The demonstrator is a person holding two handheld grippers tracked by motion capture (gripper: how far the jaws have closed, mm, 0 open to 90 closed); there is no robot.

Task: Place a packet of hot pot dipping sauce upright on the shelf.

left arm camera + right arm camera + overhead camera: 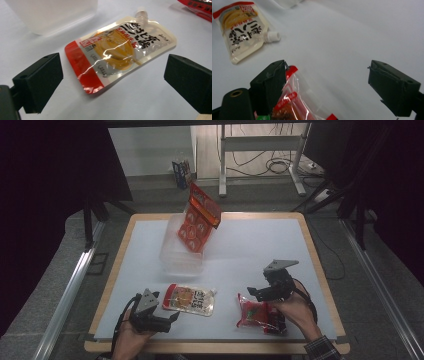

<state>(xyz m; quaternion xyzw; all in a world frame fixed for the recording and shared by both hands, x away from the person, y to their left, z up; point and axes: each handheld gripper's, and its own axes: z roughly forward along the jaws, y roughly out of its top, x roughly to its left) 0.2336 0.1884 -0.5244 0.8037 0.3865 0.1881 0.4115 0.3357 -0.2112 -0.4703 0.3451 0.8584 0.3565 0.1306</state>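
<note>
1. High view: the right gripper (256, 291) is hanging over the upper end of the red snack packet (259, 315), which is lying near the front edge of the table (260, 250), its long axis running toward that hand. The left gripper (167, 317) is waiting just left of the spouted pouch (190, 300), well left of the packet. The clear bin (181, 251) is holding an upright red bag (200, 217) behind the pouch.

2. Left gripper view: the jaws are standing wide apart with nothing between them; the pouch (120, 48) is lying ahead of them, spout pointing away from the jaws, toward the packet's corner.

3. Right gripper view: the jaws are apart, gripping nothing; the packet (297, 102) is sitting low between them, its clear top edge beside the left-hand jaw. The pouch (242, 27) is lying beyond, spout aimed toward the packet.
</note>
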